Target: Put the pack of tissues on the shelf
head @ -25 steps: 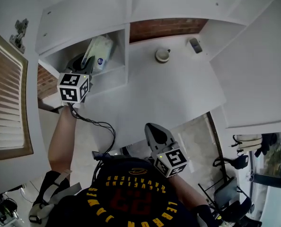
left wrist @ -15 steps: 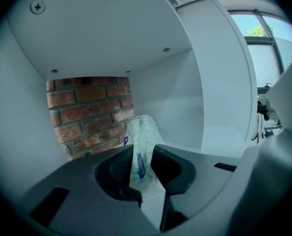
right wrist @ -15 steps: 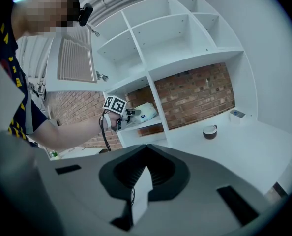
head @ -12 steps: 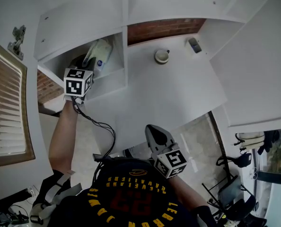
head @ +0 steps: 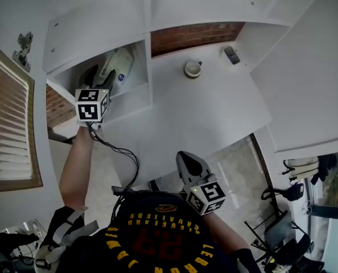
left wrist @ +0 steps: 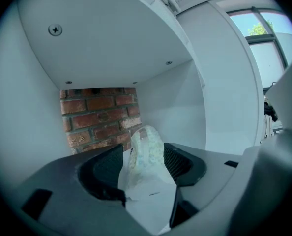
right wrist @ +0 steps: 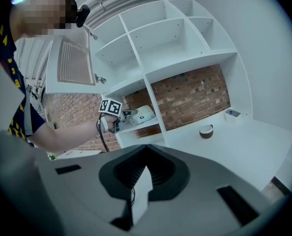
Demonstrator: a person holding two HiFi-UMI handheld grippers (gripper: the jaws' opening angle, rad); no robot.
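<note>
The pack of tissues (head: 118, 67), white with a blue mark, lies inside the lower left shelf compartment (head: 132, 98) against its brick back. My left gripper (head: 101, 77) reaches into that compartment. In the left gripper view the pack (left wrist: 148, 176) lies between the jaws of the left gripper (left wrist: 143, 149), which are opening and stand off its sides. My right gripper (head: 186, 159) hangs low in front of the person's chest, well away from the shelf. In the right gripper view the right gripper (right wrist: 146, 149) shows its tips meeting, with nothing held, and the pack (right wrist: 143, 114) sits far off.
A white counter (head: 203, 112) runs right of the compartment, with a small round cup (head: 193, 68) and a dark small device (head: 235, 54) near the brick wall. A slatted shutter (head: 9, 129) stands at the left. A cable (head: 123, 152) hangs from the left gripper.
The left gripper has pushed a little further up into the compartment with the pack. Its marker cube has turned slightly. The right gripper has hardly moved.
</note>
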